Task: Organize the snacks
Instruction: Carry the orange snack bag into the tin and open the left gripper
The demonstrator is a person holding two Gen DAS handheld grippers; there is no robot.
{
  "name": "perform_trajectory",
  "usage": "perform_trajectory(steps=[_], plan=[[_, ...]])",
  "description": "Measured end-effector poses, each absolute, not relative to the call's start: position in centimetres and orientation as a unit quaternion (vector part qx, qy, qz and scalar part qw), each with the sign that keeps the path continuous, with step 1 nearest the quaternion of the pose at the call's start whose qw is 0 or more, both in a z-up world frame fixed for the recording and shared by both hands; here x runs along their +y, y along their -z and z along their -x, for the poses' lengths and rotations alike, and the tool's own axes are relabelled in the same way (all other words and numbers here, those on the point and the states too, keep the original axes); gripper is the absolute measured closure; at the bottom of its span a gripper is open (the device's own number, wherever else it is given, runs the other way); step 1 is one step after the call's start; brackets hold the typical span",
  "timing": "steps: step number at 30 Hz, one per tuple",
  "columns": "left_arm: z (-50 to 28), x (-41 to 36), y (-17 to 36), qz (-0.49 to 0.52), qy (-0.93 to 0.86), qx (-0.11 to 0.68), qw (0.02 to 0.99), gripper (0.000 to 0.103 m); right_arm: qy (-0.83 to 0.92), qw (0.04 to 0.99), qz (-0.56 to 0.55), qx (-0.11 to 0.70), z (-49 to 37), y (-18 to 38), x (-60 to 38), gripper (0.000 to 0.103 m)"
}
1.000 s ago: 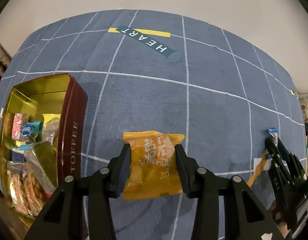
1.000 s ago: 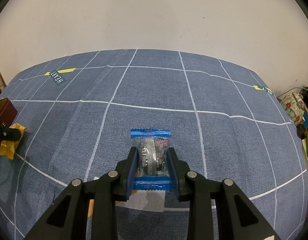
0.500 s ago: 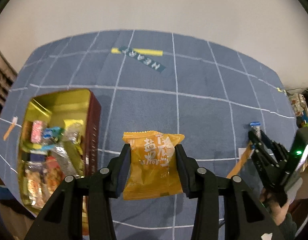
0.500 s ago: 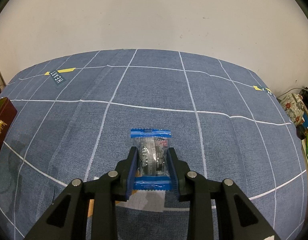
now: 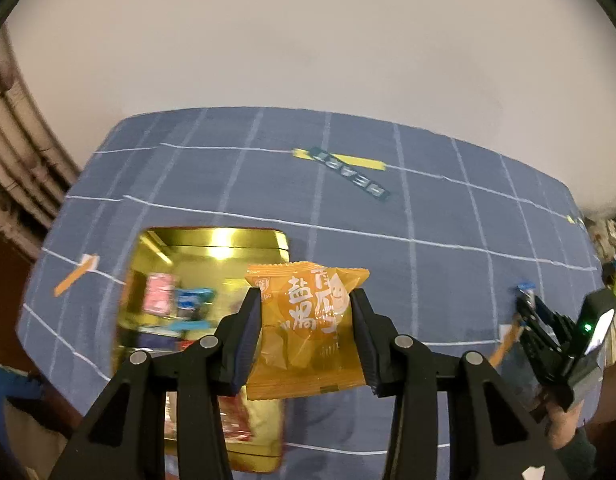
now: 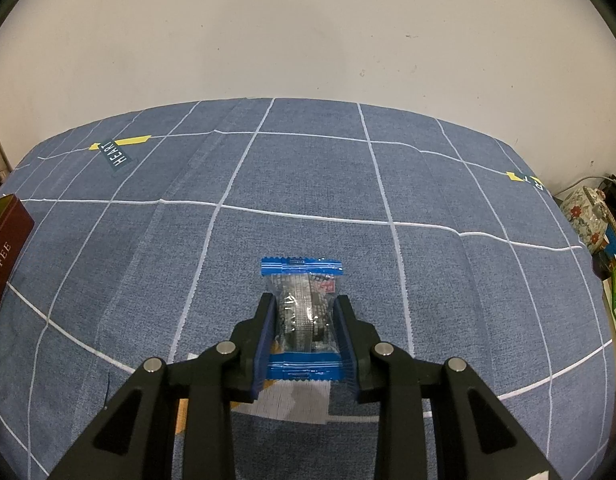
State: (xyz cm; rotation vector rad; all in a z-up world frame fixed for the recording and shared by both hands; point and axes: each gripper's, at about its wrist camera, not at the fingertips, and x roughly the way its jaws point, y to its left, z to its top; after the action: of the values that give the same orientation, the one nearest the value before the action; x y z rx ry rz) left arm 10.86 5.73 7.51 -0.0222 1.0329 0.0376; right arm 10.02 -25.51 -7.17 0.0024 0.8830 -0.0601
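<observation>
The left tool point(image 5: 306, 340) is clamped on an orange snack packet point(image 5: 306, 328), which is gripped by its two sides and held in the air with its printed face toward the camera. Just below and to the left of the packet an open gold-lined tin point(image 5: 212, 240) is seen on the blue checked cloth point(image 5: 388, 272), with several wrapped snacks already inside; the tin's long axis runs away from the tool. The left tool is judged much the nearer to the tin. Farther right, the right tool point(image 6: 304, 332) is closed on a blue-ended clear packet point(image 6: 302, 268), low over the cloth and well apart from the tin.
</observation>
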Motion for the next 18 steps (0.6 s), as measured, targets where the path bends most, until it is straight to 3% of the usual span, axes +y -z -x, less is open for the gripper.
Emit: perform_trajectory(steps=[18], plan=[[-11.9,18.0,-6.3,0.015,-0.124,0.495,0.860,0.063,0.031,0.904,0.005,0.427,-10.0,7.1,-25.4,0.072]])
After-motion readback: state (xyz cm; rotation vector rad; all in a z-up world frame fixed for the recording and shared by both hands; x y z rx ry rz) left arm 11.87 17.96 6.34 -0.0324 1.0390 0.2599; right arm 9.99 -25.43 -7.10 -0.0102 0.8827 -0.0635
